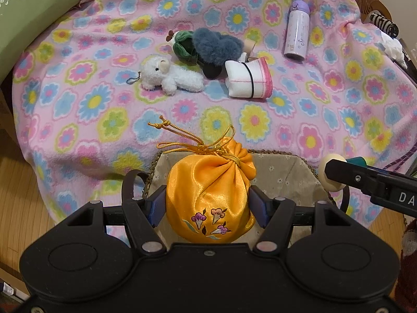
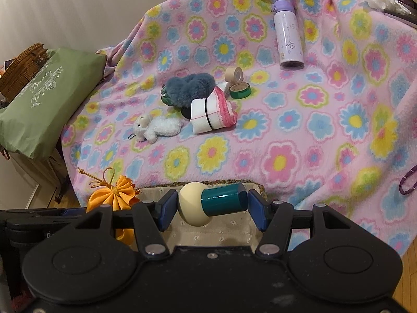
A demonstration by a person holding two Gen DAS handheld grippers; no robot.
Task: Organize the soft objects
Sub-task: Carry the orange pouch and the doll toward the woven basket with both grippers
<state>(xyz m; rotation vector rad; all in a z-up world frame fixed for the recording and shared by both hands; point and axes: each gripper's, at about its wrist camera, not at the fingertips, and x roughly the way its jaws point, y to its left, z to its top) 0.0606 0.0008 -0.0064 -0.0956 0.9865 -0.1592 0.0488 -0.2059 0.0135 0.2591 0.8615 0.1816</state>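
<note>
My left gripper [image 1: 207,204] is shut on an orange satin drawstring pouch [image 1: 209,195] with embroidered flowers, held over a cloth-lined woven basket [image 1: 286,172]. My right gripper [image 2: 212,207] is shut on a teal cylinder with a cream round cap [image 2: 212,204], above the same basket [image 2: 221,232]. The pouch's gathered top [image 2: 114,195] shows at the left in the right wrist view. On the flowered blanket [image 1: 104,91] lie a white plush lamb [image 1: 169,77], a grey-blue fluffy toy [image 1: 216,45], a green plush [image 1: 182,45] and a folded white-and-pink cloth [image 1: 247,79] bound by a black band.
A lilac bottle [image 1: 297,32] lies at the back right of the blanket. Two tape rolls [image 2: 238,83] sit behind the folded cloth. A green bag [image 2: 44,99] and a wicker basket [image 2: 23,70] stand at the left. Wooden floor [image 1: 20,200] shows below the blanket's edge.
</note>
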